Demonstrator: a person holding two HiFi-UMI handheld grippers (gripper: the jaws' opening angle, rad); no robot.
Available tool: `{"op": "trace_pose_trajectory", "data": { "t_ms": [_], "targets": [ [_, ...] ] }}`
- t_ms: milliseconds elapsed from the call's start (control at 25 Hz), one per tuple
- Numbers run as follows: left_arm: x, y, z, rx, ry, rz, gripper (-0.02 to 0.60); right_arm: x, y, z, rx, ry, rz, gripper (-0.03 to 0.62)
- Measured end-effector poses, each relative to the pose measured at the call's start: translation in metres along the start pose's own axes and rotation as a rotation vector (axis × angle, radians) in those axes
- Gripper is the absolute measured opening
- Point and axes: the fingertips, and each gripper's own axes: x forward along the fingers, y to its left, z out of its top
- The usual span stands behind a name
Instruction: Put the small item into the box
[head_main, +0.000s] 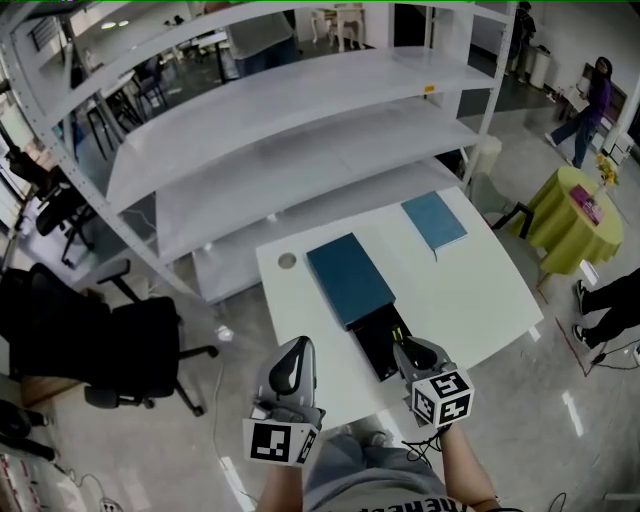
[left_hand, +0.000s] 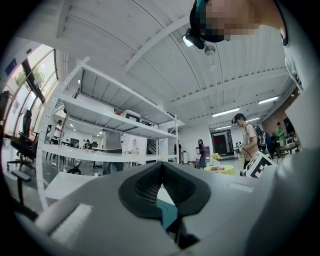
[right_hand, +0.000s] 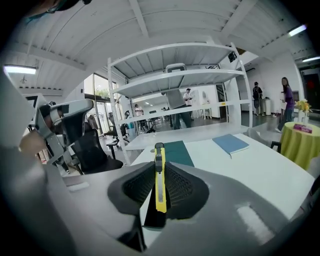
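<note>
Two grippers hang over the near edge of the white table (head_main: 480, 290). The right gripper (right_hand: 159, 167) is clamped on a yellow cutter knife (right_hand: 160, 186), which stands up between its jaws. It is just beside the open black box (head_main: 378, 342). The left gripper (left_hand: 160, 171) has its jaws pressed together with nothing in them.

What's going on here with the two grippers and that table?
A person stands at a white table with a gripper in each hand. The right gripper is shut on a yellow utility knife, held close to the open black end of the dark teal box at the table's near edge. The knife is not in the box yet. The left gripper is shut and empty.
</note>
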Motion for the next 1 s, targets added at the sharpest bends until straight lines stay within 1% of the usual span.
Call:
{"op": "trace_pose_trajectory", "data": {
  "t_ms": [560, 1000],
  "targets": [
    [-0.006, 0.013, -0.003, -0.001, 0.006, 0.021, 0.017, 0.026, -0.005, -0.033, 0.021, 0.156, 0.009, 0.063],
    [-0.009, 0.026, -0.006, -0.006, 0.012, 0.040, 0.017, 0.047, -0.009, -0.051, 0.029, 0.283, 0.004, 0.063]
  ]
}}
